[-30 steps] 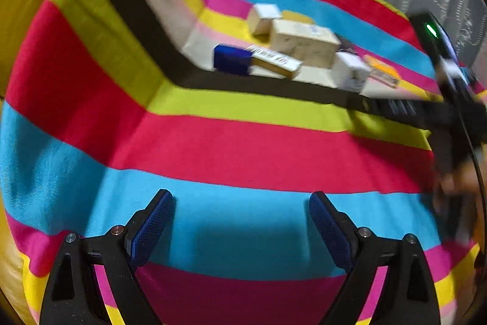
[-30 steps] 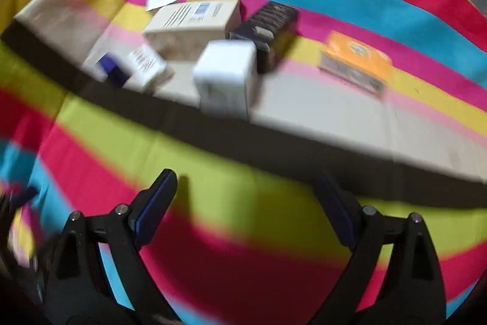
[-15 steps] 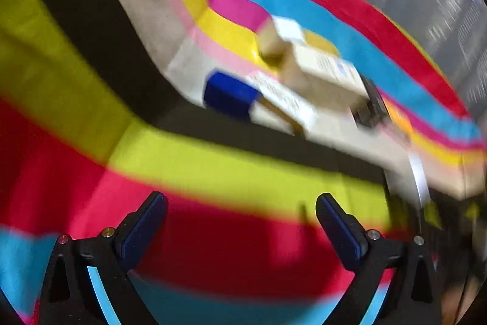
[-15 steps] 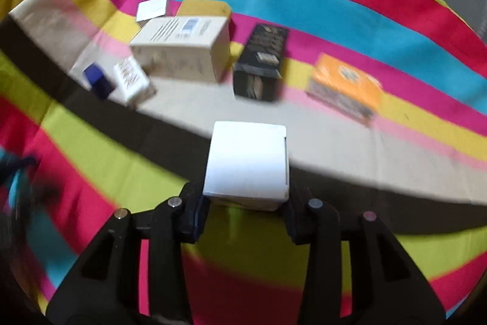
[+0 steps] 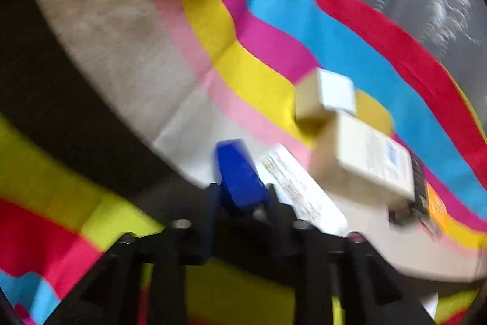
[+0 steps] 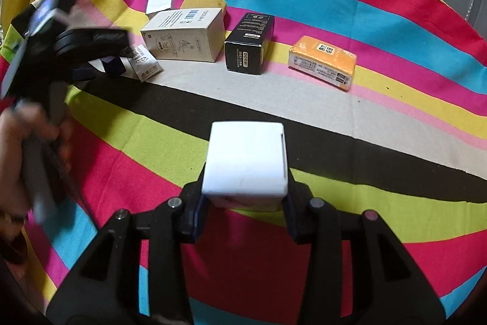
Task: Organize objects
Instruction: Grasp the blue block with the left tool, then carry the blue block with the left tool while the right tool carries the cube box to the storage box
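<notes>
Right claw (image 6: 245, 200) grips smooth white cardboard cube (image 6: 246, 160).

Each handheld gripper is presenting a matte black frame with two angled, triangulated arms converging toward the fingers. The right gripper (image 6: 245, 197) is showing four round silver screw heads along its upper edge, two per arm, and blue pads (image 6: 197, 212) lining the inner finger faces. The left gripper (image 5: 239, 203) is showing the same black structure, blurred, with silver screw heads on each arm. In the right wrist view, the left unit is appearing as a black body carrying a rectangular top module with a bluish face, and a dark cable is hanging below the hand (image 6: 27, 142). A dark band is circling the wrist.
</notes>
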### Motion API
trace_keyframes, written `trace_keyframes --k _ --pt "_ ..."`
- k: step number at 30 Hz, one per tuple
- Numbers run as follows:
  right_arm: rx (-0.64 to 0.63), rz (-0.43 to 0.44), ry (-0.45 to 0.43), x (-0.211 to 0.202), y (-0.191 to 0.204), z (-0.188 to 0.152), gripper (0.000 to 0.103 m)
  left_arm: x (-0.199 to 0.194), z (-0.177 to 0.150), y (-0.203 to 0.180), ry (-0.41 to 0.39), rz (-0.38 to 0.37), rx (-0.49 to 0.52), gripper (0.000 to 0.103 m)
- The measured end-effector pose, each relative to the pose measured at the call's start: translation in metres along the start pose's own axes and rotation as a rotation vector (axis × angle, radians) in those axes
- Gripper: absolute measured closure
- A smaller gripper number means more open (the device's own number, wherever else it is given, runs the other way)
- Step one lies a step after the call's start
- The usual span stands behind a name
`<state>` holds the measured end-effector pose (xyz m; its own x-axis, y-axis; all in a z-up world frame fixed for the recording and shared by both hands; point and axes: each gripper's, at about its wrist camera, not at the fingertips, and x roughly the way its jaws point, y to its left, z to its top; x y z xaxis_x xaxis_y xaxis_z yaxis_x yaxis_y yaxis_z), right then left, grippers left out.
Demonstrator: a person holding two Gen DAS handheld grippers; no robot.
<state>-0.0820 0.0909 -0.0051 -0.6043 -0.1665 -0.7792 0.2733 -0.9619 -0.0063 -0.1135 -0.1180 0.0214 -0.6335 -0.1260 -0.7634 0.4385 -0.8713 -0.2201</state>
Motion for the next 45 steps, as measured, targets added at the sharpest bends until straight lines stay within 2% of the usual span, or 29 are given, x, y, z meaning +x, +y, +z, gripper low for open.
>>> trace_keyframes --k 1,5,7,9,13,16,17,19,21,24,27,30,34,38,45 --pt "0.0 0.001 0.0 -0.001 0.0 0.0 0.057 -0.009 -0.009 0.003 0.008 -0.05 0.013 0.076" --pt "0.002 0.002 0.0 -0.001 -0.001 -0.001 0.057 -0.043 -0.051 0.014 0.029 -0.138 0.121 0.076" --pt "0.003 0.002 0.0 -0.002 -0.001 -0.001 0.057 -0.054 -0.061 0.024 0.026 -0.147 0.155 0.076" --pt "0.002 0.002 0.0 -0.002 -0.002 -0.001 0.057 -0.056 -0.059 0.032 0.019 -0.162 0.157 0.076" --pt "0.001 0.001 0.0 -0.002 -0.002 -0.001 0.057 -0.049 -0.046 0.04 0.03 -0.162 0.169 0.075" --pt "-0.002 -0.002 0.001 -0.001 -0.001 -0.001 0.056 -0.037 -0.044 0.036 0.042 -0.13 0.179 0.071" --pt "-0.002 -0.002 0.001 -0.001 -0.001 -0.001 0.056 -0.036 -0.043 0.035 0.021 -0.118 0.184 0.069" --pt "-0.001 -0.001 0.001 -0.002 -0.001 -0.001 0.056 -0.035 -0.042 0.032 0.017 -0.098 0.202 0.069" --pt "0.0 0.001 0.0 -0.002 -0.002 -0.002 0.056 -0.037 -0.042 0.031 0.016 -0.097 0.207 0.074" --pt "0.009 0.004 -0.009 -0.003 -0.003 -0.002 0.058 -0.049 -0.052 0.037 0.022 -0.127 0.201 0.075" --pt "0.025 0.046 -0.015 -0.004 -0.007 -0.004 0.058 -0.072 -0.076 0.041 0.029 -0.155 0.229 0.075" --pt "0.033 0.051 -0.009 -0.014 -0.005 -0.016 0.058 -0.096 -0.104 0.043 0.041 -0.184 0.264 0.074" --pt "0.053 0.074 0.002 -0.043 0.003 -0.048 0.058 -0.124 -0.143 0.051 0.056 -0.22 0.307 0.074" --pt "0.041 0.069 0.0 -0.08 0.01 -0.081 0.058 -0.144 -0.167 0.044 0.064 -0.244 0.366 0.074" --pt "0.048 0.046 -0.021 -0.138 0.005 -0.117 0.058 -0.173 -0.194 0.017 0.04 -0.296 0.455 0.074"
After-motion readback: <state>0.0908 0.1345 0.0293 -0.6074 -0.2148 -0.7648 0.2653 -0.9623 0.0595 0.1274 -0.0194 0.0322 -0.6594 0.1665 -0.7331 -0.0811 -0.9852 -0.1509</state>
